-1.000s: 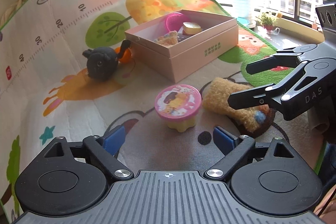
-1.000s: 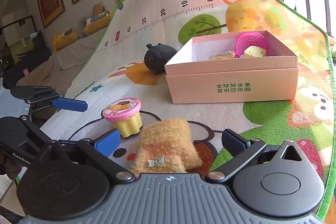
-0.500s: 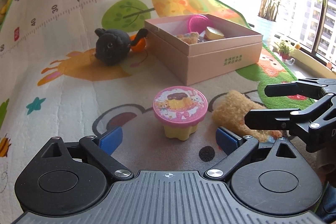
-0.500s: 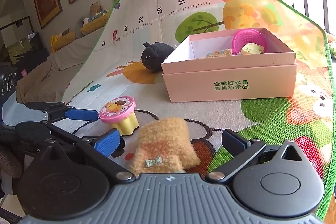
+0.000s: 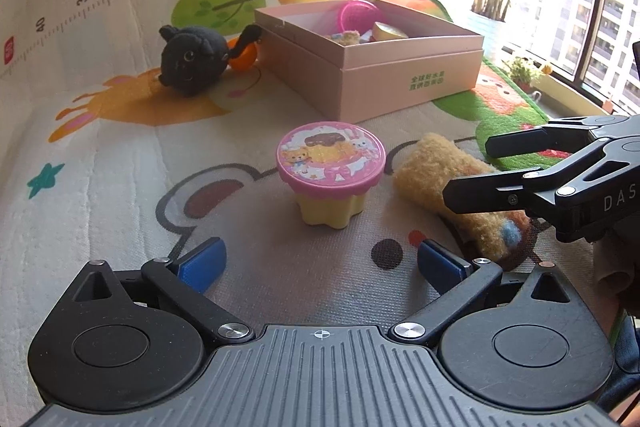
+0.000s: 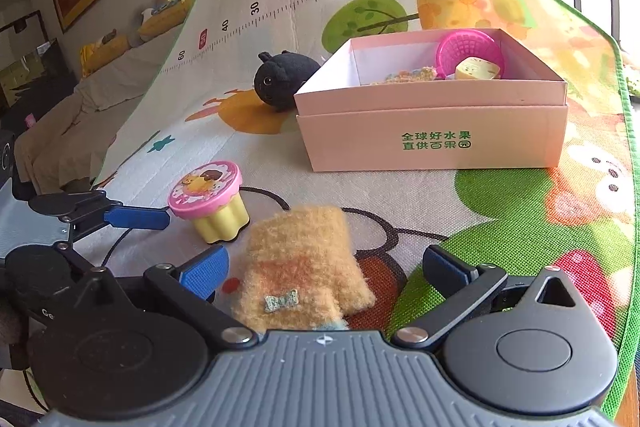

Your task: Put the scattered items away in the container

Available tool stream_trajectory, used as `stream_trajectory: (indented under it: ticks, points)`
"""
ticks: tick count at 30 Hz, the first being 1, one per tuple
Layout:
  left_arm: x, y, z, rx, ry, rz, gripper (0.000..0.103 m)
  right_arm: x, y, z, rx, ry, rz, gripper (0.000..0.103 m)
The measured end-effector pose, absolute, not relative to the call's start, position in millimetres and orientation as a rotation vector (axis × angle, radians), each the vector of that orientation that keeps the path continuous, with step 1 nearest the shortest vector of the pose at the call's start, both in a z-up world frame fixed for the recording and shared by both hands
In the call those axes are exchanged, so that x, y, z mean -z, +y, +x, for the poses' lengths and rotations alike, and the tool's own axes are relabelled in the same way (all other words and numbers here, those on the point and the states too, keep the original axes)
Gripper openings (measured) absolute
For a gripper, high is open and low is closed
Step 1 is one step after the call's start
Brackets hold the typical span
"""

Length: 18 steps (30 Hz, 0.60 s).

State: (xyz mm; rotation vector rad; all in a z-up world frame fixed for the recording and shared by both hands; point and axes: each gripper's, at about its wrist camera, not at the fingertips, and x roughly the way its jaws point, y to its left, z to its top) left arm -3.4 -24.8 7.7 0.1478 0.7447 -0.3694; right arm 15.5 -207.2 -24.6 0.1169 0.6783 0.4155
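While the pink-lidded pudding cup (image 5: 331, 175) is sitting upright on the play mat (image 5: 100, 155), just short of the pink box (image 5: 372, 67), the left hand-held gripper (image 5: 320, 263) is lining up on it, its jaws having just been opening to their widest, with nothing between the blue pads yet. Compared with a second ago the cup is looming larger and more centred in the left wrist view, so the approach looks nearly complete; closing on the cup is probably the next step. Beside the cup, the fuzzy orange mitten (image 6: 304, 263) is lying flat, and the right hand-held gripper (image 6: 326, 269) is hanging over it with its jaws spread wide, the mitten between them but not pinched. Further out, a black plush toy (image 5: 192, 61) and an orange ball (image 5: 244, 59) are resting against the box's far corner, still to be collected. Inside the box a pink basket (image 6: 468, 51) and a yellow cheese wedge (image 6: 478, 69) are already lying. Green Chinese characters are showing on the box front; the mat is carrying a ruler scale marked 0cm, 10, 20, 30, 40, and the right gripper's body is reading "DAS".
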Motion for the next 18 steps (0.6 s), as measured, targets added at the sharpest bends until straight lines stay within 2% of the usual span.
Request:
stream_trajectory:
  ticks: [7, 14, 15, 17, 18]
  points:
    - [-16.2, -16.0, -1.6, 0.362, 0.664, 0.059, 0.103, 24.9, -217.4, 16.6, -0.427, 0.666, 0.191, 0.103]
    - [-20.3, -36.1, 11.6, 0.341, 0.555, 0.173, 0.101, 26.1, -228.8, 17.2, -0.412, 0.651, 0.276, 0.103]
    - [-19.3, -38.1, 13.3, 0.348, 0.556, 0.180, 0.099, 26.3, -229.5, 17.3, -0.412, 0.649, 0.283, 0.103]
    - [-18.2, -40.6, 16.5, 0.368, 0.556, 0.185, 0.067, 26.2, -229.3, 17.6, -0.411, 0.649, 0.285, 0.103]
    - [-17.5, -41.4, 18.7, 0.371, 0.561, 0.186, 0.066, 26.0, -228.7, 17.5, -0.410, 0.649, 0.283, 0.103]
